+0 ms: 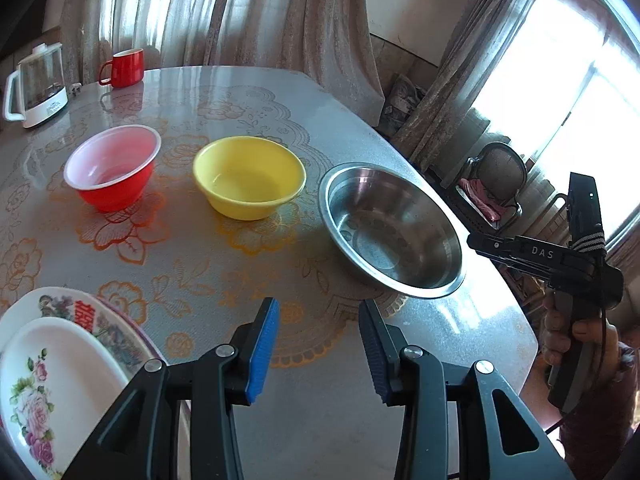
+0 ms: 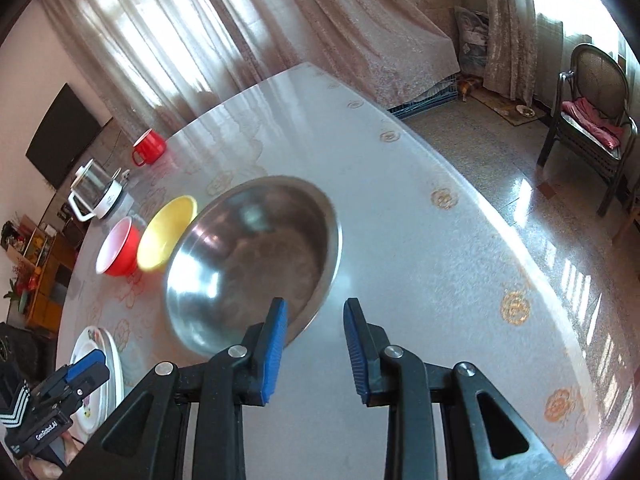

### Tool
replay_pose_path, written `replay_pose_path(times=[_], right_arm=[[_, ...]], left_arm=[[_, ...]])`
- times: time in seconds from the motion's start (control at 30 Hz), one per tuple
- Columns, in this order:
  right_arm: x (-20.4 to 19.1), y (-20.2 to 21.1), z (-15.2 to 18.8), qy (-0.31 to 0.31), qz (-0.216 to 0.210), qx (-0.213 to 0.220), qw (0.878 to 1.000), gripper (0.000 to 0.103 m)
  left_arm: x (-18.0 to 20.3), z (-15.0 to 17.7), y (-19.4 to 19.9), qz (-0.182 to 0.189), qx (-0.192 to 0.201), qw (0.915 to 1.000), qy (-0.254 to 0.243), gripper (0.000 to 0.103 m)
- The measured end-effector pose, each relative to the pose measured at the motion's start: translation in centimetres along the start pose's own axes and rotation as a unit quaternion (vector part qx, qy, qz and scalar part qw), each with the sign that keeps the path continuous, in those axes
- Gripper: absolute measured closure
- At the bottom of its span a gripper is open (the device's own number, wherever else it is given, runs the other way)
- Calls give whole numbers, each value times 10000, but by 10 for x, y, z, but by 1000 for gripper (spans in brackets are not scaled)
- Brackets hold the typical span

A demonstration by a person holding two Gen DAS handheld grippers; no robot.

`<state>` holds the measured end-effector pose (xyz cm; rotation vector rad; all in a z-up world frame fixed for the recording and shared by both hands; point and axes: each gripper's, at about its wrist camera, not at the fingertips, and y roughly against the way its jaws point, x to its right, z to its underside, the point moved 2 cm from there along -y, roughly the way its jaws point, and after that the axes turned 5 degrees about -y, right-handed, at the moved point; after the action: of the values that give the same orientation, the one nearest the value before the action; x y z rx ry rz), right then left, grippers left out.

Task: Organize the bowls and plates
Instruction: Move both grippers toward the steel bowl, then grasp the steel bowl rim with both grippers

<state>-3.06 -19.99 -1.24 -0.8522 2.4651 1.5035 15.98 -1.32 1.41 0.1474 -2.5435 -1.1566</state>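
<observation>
My left gripper (image 1: 318, 344): nearest lens, jaws apart, nothing between pads, hovering over table (image 1: 224, 264) near edge. My right gripper (image 2: 316, 348): jaws apart, nothing held, just beside steel bowl (image 2: 252, 260) rim. Plates (image 1: 60, 360): stacked, floral, at near left of table, beside left gripper. Bowls in row, upright, apart: red bowl (image 1: 114, 166) leftmost, yellow bowl (image 1: 248, 176) middle, steel bowl rightmost, near table edge. Red mug (image 1: 126, 67) and kettle (image 1: 38, 86) at far left side. Chair (image 2: 592, 116) on floor, well apart from table.

Bare tabletop (image 1: 320, 420) ahead — steel bowl (image 1: 394, 228) (seemingly nearest) blocks right.
</observation>
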Motion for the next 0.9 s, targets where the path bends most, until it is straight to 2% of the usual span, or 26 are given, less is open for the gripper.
replay_pose_path(times=[0.2, 0.33, 0.4, 0.47, 0.5, 0.67, 0.9], right_arm=[[10, -26, -24, -102, -144, -105, 9998, 83], [6, -35, -29, 47, -188, -211, 9996, 88], [6, -41, -33, 127, -211, -253, 9994, 90], [4, -44, -32, 212, -230, -277, 9991, 93], [4, -45, -32, 257, -213, -283, 9990, 93], [-1, -46, -30, 490, -115, -244, 9984, 92], [-6, -42, -19, 565, -222, -351, 9975, 92]], left_arm=[[5, -20, -32, 122, -78, 9996, 243, 60], [1, -27, -50, 251, -189, 9983, 497, 61], [1, -29, -56, 274, -233, 9980, 529, 64], [1, -29, -60, 340, -256, 9977, 525, 78], [2, -31, -62, 398, -251, 9975, 520, 79], [8, -30, -61, 306, -218, 9987, 333, 81], [11, -15, -41, 174, -121, 9997, 129, 81]])
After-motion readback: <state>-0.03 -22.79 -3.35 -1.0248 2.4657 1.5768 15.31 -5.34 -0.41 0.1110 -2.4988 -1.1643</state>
